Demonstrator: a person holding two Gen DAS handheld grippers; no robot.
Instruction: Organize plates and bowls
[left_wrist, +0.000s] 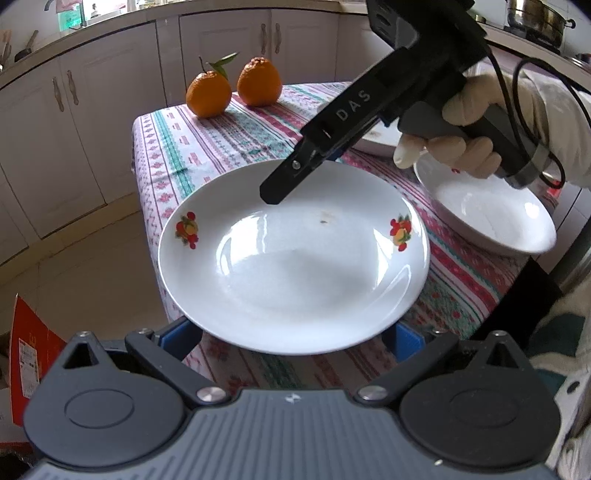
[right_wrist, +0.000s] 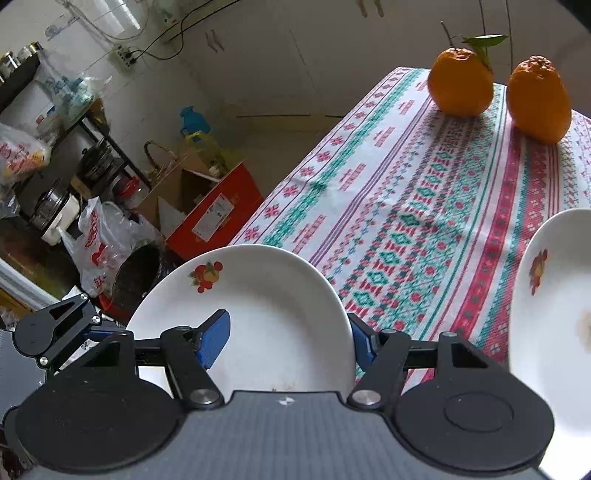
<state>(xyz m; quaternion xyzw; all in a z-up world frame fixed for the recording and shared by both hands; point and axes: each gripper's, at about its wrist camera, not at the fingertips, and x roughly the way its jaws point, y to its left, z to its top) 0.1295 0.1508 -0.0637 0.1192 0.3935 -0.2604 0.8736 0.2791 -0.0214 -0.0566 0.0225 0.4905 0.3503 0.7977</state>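
A white plate with fruit prints (left_wrist: 295, 258) lies at the near edge of the table, overhanging it. My left gripper (left_wrist: 291, 332) is open, its blue pads at either side under the plate's near rim. My right gripper (right_wrist: 290, 341) straddles the plate's (right_wrist: 258, 314) far rim with one blue pad above and one below; it shows from outside in the left wrist view (left_wrist: 273, 194). I cannot tell whether it pinches the rim. A second white plate (left_wrist: 487, 214) lies to the right, also showing in the right wrist view (right_wrist: 554, 314).
Two oranges (left_wrist: 232, 86) stand at the far end of the patterned tablecloth (left_wrist: 221, 147). Another dish (left_wrist: 376, 142) lies behind the right gripper. Beside the table on the floor are a red box (right_wrist: 218, 210), bags and a shelf of kitchenware (right_wrist: 55, 155). Cabinets line the back.
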